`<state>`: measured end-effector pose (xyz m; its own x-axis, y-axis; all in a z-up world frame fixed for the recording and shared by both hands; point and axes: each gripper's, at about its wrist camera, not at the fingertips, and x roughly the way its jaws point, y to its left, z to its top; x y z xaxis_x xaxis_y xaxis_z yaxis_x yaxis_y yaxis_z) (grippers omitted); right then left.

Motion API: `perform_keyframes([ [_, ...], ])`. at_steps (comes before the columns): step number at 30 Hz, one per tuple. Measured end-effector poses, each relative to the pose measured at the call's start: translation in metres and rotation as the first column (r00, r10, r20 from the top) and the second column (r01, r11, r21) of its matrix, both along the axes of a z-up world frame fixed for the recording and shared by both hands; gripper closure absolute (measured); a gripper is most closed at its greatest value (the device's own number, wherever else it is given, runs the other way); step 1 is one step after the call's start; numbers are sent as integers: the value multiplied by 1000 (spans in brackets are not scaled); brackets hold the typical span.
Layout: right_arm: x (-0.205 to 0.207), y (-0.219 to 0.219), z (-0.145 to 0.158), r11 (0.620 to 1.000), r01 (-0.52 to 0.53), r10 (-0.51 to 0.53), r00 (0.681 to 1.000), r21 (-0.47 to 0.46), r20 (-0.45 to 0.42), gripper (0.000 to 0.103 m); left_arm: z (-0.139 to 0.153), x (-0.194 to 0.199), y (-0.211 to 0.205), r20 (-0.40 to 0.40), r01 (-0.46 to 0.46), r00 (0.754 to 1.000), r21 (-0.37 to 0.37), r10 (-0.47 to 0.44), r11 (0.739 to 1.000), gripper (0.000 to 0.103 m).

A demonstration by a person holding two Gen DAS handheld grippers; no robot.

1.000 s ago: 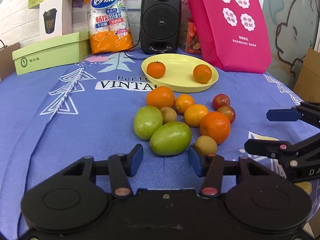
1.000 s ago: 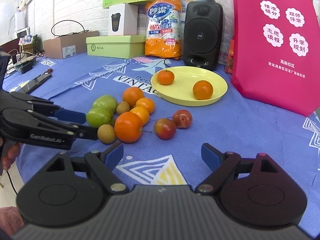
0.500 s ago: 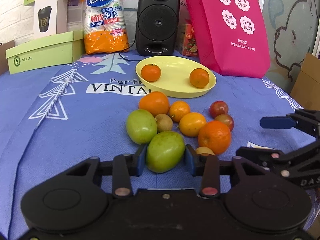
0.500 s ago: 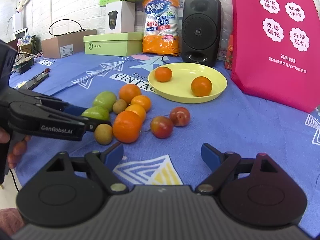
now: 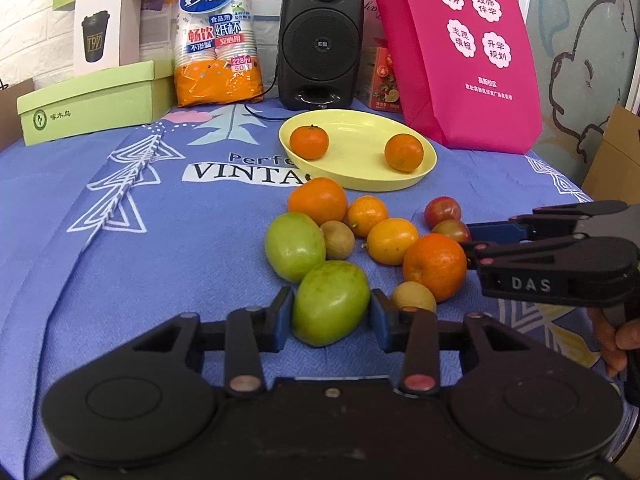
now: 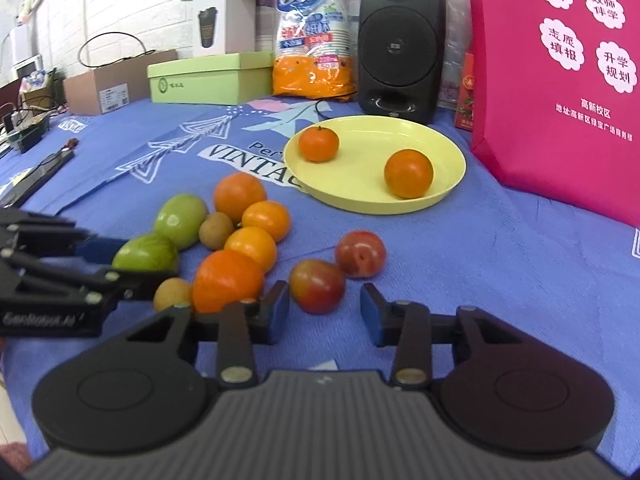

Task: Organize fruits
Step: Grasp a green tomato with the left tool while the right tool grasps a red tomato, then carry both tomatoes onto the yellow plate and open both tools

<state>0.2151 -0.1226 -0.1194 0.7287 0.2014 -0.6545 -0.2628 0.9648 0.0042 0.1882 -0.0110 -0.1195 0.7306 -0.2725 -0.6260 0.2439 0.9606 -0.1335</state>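
Lighting is bright, even and diffuse; shadows under the fruit are soft and short. Fisheye distortion bows the tablecloth (image 5: 120, 240) edges, with dark vignetting in the corners. The left wrist view is sharp. The right wrist view is slightly soft, possibly motion blur, most visibly on the paper-cup pack (image 6: 312, 32).

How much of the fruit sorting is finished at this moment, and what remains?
Done: two oranges lie on the yellow plate.

In hand: the left gripper is shut on a green fruit, which seems not yet lifted from the cloth. The right gripper is closing around a red plum; its fingers do not press it yet.

Left: about nine other fruits wait on the blue cloth.
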Motion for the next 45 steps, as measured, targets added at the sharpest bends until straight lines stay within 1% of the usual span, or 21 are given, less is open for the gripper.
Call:
perform_keyframes([
  [7, 7, 3, -2, 1000, -2, 2, 1000, 8, -6, 65, -1, -1, 0, 0, -4, 1000, -7, 4, 1000, 63],
  [9, 7, 3, -2, 1000, -2, 2, 1000, 9, -2, 68, 0, -1, 0, -1, -5, 1000, -8, 5, 1000, 63],
  [10, 6, 3, -2, 1000, -3, 3, 1000, 10, 3, 74, 0, -2, 0, -1, -4, 1000, -7, 4, 1000, 63],
  [13, 4, 5, -2, 1000, 1, -1, 1000, 3, 13, 74, 1, -2, 1, -3, -4, 1000, -9, 4, 1000, 63],
  [17, -2, 2, 1, 1000, 10, -10, 1000, 28, 19, 74, 2, -4, 3, -6, -10, 1000, -16, 10, 1000, 63],
  [21, -15, -3, 3, 998, 22, -23, 1000, 54, 17, 74, 4, -7, 7, -15, -21, 1000, -31, 21, 999, 63],
  [27, -37, -12, 5, 996, 45, -47, 999, 76, 24, 74, 8, -13, 10, -20, -40, 999, -35, 39, 999, 64],
  [38, -68, -13, 18, 998, 30, -33, 998, 48, 53, 74, 31, -32, 14, 38, -34, 999, -26, 34, 999, 65],
  [42, -75, -14, 24, 999, 17, -19, 998, 27, 66, 74, 34, -35, 17, 43, -29, 999, -19, 30, 999, 65],
  [45, -78, -18, 26, 999, 22, -23, 997, 27, 67, 74, 28, -33, 17, 27, -13, 1000, -16, 14, 1000, 65],
])
